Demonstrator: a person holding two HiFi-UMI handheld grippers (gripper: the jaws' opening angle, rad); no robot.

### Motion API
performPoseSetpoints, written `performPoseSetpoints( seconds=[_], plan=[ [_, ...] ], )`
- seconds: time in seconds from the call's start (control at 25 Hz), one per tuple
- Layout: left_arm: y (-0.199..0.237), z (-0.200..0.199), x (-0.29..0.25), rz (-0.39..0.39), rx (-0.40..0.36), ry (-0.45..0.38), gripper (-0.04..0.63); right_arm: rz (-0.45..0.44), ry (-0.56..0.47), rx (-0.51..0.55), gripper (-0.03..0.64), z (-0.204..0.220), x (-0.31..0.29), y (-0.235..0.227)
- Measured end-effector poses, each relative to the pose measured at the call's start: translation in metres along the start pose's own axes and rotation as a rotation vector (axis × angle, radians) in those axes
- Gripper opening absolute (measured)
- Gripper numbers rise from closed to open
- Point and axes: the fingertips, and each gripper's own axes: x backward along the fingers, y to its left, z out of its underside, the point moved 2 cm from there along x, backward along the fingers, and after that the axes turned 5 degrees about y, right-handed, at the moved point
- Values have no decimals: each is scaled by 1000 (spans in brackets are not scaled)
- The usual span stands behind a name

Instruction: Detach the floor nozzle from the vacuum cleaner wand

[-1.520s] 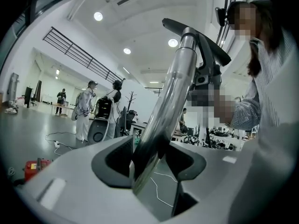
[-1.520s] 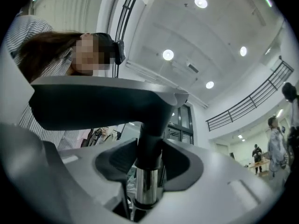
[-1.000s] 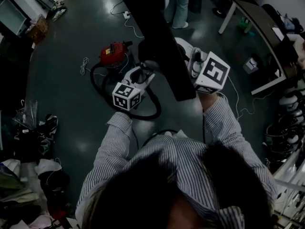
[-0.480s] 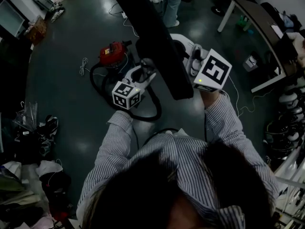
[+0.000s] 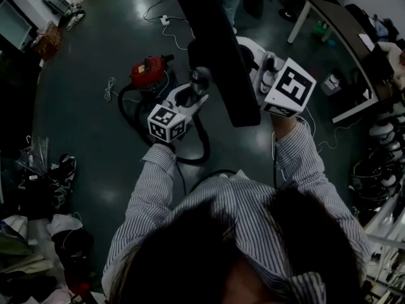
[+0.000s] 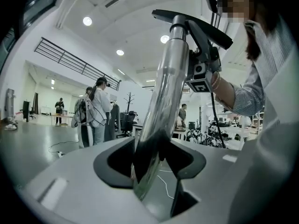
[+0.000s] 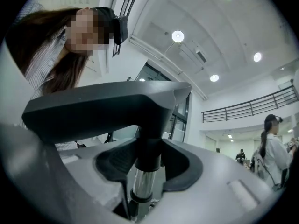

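The black floor nozzle [image 5: 218, 49] is raised high, close under the head camera, and still sits on the chrome wand [image 6: 163, 92]. My left gripper [image 5: 199, 87] is shut on the wand, whose tube runs up between its dark pads [image 6: 117, 160] to the nozzle [image 6: 196, 24]. My right gripper [image 5: 252, 59] is at the nozzle's right side. In the right gripper view its jaws close round the nozzle's black neck [image 7: 149, 155], just above the chrome tube [image 7: 142, 188], with the nozzle's broad body [image 7: 103, 111] across the top.
A red vacuum canister [image 5: 149, 71] and its looped black hose [image 5: 190, 151] lie on the dark floor below. A table [image 5: 342, 18] stands at the right, clutter [image 5: 38, 176] at the left. Cables trail over the floor. People [image 6: 98, 111] stand further off.
The nozzle and both grippers have shifted slightly up and to the right in the head view. Both grips look the same.
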Motion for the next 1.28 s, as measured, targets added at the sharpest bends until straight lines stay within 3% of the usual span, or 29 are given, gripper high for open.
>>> performPoseSetpoints(
  seconds=[0.16,0.28,0.36,0.6,0.72,0.8,1.0,1.08,1.16,1.28],
  plan=[
    [-18,-4,0,124,-1,-39,207,-90,-46,-16,161,-8,8,3],
    [-26,-9,1,189,9,-65,206,-93,-74,-60,161,-15,10,-3],
    [-25,-10,1,145,17,-81,202,-37,-70,-70,161,-15,11,-10],
    [-3,-7,-2,-101,13,-66,199,181,-46,-104,161,-6,15,-28],
    [-2,-4,-5,-143,30,-55,196,252,-23,-114,161,-3,13,-31],
    [-9,-5,-6,-70,38,-64,196,191,-40,-108,161,-5,12,-26],
    [-37,-9,-3,162,19,-94,196,-67,-112,-103,161,-20,13,-3],
    [-43,-10,-2,209,16,-105,196,-96,-118,-99,161,-24,13,0],
    [-42,-12,-2,181,13,-122,195,-43,-113,-108,161,-24,14,-7],
    [-29,-10,-1,13,18,-142,192,91,-96,-148,161,-19,16,-22]
  ],
)
